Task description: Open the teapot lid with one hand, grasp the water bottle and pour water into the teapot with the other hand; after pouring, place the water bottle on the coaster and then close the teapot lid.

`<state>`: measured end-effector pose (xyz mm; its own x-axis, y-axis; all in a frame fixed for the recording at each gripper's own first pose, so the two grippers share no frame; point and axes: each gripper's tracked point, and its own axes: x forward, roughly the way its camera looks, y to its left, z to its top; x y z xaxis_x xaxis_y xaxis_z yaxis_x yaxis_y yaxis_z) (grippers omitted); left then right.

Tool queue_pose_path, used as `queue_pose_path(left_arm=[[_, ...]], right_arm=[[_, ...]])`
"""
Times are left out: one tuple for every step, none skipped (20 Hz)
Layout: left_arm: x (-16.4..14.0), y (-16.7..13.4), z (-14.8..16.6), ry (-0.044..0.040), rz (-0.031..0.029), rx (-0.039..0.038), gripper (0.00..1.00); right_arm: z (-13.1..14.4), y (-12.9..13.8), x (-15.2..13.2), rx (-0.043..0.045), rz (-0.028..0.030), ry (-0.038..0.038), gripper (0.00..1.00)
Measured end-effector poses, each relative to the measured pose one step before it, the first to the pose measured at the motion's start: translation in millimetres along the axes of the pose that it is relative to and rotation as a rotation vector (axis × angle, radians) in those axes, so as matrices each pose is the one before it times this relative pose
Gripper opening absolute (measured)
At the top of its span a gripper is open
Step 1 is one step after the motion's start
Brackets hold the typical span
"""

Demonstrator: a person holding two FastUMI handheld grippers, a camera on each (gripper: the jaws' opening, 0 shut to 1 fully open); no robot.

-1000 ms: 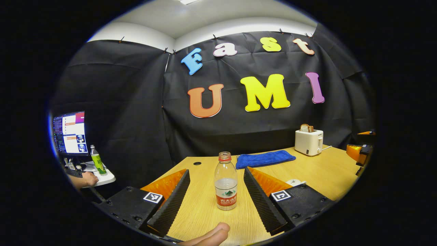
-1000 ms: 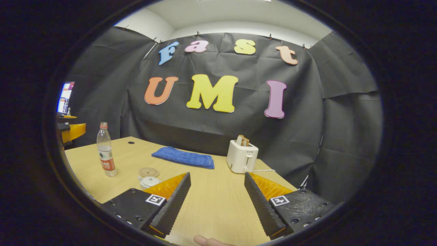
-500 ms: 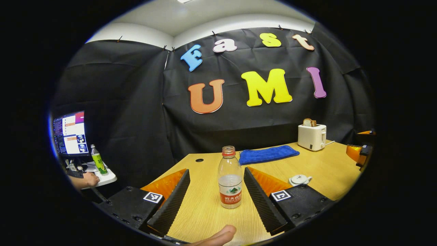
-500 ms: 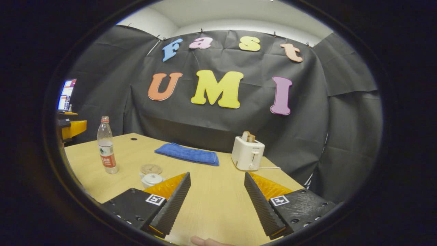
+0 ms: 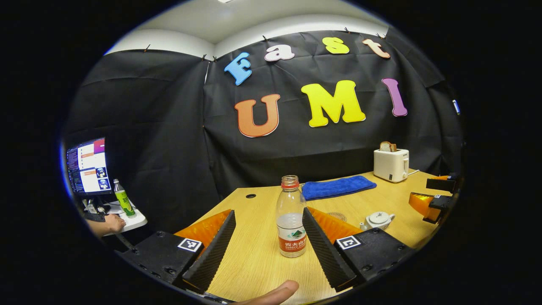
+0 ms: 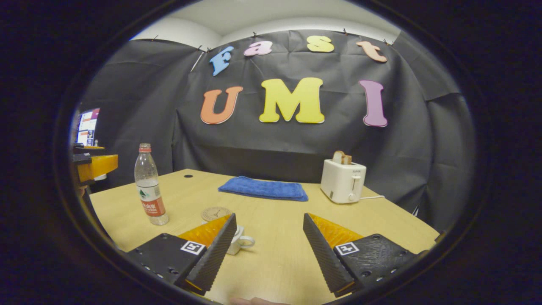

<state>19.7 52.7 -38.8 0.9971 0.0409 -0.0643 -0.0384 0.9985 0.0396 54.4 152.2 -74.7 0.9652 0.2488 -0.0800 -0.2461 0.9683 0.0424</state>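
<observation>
The right gripper (image 6: 269, 248) is swinging toward the small white ceramic teapot (image 6: 238, 241), now half hidden behind its left finger; both grippers are gaping, the left gripper (image 5: 269, 243) flanking the clear plastic red-capped water bottle (image 5: 291, 218) untouched.

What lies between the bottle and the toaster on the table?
In the right gripper view, the blue towel lies between the bottle and the toaster, farther back.

On the table (image 6: 279, 250), the water bottle (image 6: 150, 185) stood upright at the left, the coaster (image 6: 215, 213) to its right, and the teapot (image 5: 378, 220) just before the coaster. Behind them lay a folded towel (image 6: 263, 188), with a toaster (image 6: 342, 181) to its right.
</observation>
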Motion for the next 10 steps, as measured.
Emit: queue_pose_path(left_arm=[[0.98,1.52,-1.55,0.00551,0.00407,-0.00369,0.99],[-0.04,2.11,-1.42,0.00676,0.00453,-0.00235,0.99],[1.36,1.82,-1.67,0.00272,0.00393,-0.00151,0.99],[0.8,1.77,-1.13,0.00406,0.00555,-0.00278,0.99],[1.2,3.02,-2.23,0.00572,0.00503,-0.00322,0.99],[0.46,1.54,-0.67,0.00526,0.00374,-0.00517,0.99],[1.88,3.09,-0.86,0.00479,0.00387,-0.00813,0.99],[0.35,1.62,-1.01,0.00314,0.00397,-0.00295,0.99],[1.45,3.16,-1.05,0.00234,0.00618,-0.00289,0.99],[1.98,1.53,-1.35,0.00349,0.00395,-0.00003,0.99]], right_arm=[[-2.04,7.17,6.46,0.00963,0.00649,0.00353,0.95],[-2.07,7.35,6.73,0.00853,0.00738,0.00491,0.98],[-1.7,6.34,6.2,0.00703,0.00685,0.00332,0.98],[-1.29,6.23,6.66,0.00731,0.00143,0.00287,0.95],[-1.62,4.04,5.71,0.00472,-0.00263,0.00205,0.95],[-3.69,4.15,8.85,0.00339,-0.01725,0.00908,0.98],[-3.92,2.86,6.61,-0.00607,-0.01412,0.00479,0.95],[-2.4,5.86,4.66,-0.00614,-0.00236,0.00428,0.97],[-4.98,8.52,5.43,-0.01144,0.00185,0.00876,0.95],[-3.2,3.12,4.72,-0.01188,-0.00993,0.0051,0.94]])
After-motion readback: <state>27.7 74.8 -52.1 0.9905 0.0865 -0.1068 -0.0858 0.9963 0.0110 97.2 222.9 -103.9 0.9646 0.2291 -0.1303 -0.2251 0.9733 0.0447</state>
